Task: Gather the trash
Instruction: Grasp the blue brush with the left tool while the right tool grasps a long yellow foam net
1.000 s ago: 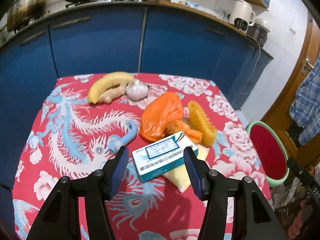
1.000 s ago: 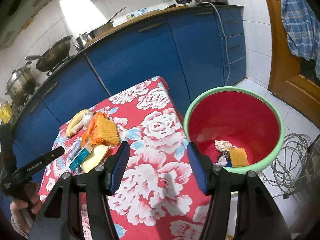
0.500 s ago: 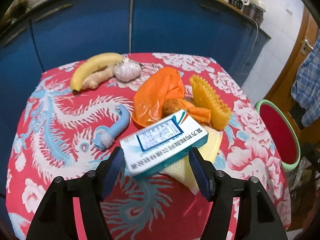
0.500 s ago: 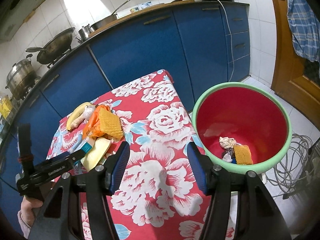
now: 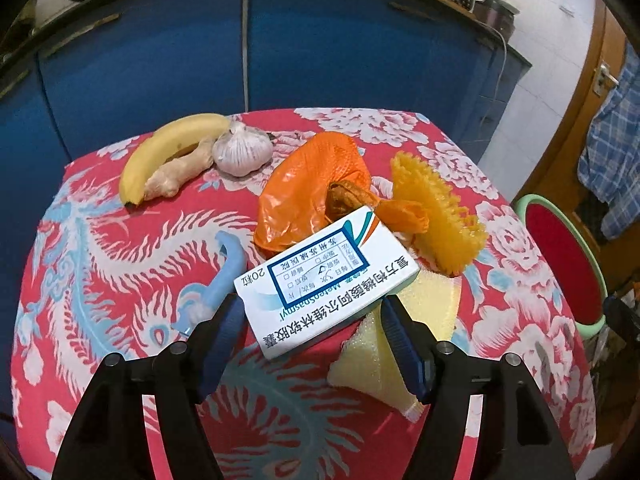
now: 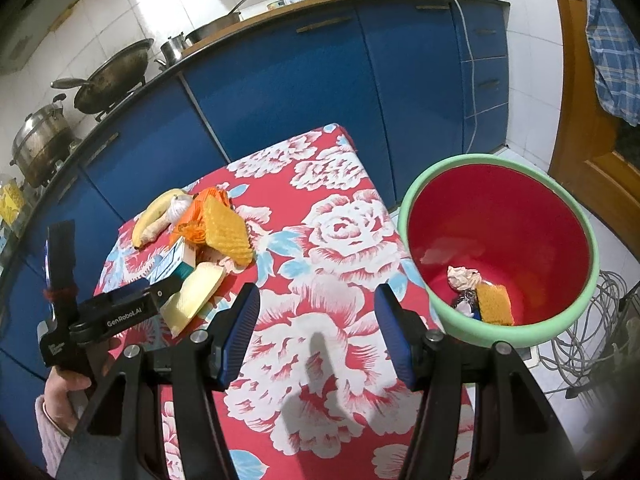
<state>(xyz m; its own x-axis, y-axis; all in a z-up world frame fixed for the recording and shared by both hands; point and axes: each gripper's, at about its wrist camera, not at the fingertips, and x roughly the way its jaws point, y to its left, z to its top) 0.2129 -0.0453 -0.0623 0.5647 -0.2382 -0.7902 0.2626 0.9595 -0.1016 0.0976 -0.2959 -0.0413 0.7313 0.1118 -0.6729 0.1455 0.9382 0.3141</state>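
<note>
Bin [image 6: 496, 332] right of tabletop [image 5: 100, 240] already holds some scraps. My left gripper [image 5: 312, 320] straddles the box [image 5: 326, 284], jaws wide, no grip yet. Right gripper [image 6: 316, 328] wide, empty. Bag [image 5: 308, 196], sponges left.

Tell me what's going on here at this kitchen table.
A person with a gripper in each hand is clearing trash off a table with a red flowered cloth. The left gripper is open around a white medicine box that lies on a yellow sponge; whether the pads touch it is unclear. The right gripper is open and empty over the table, beside a red bin that already holds a few scraps.
</note>
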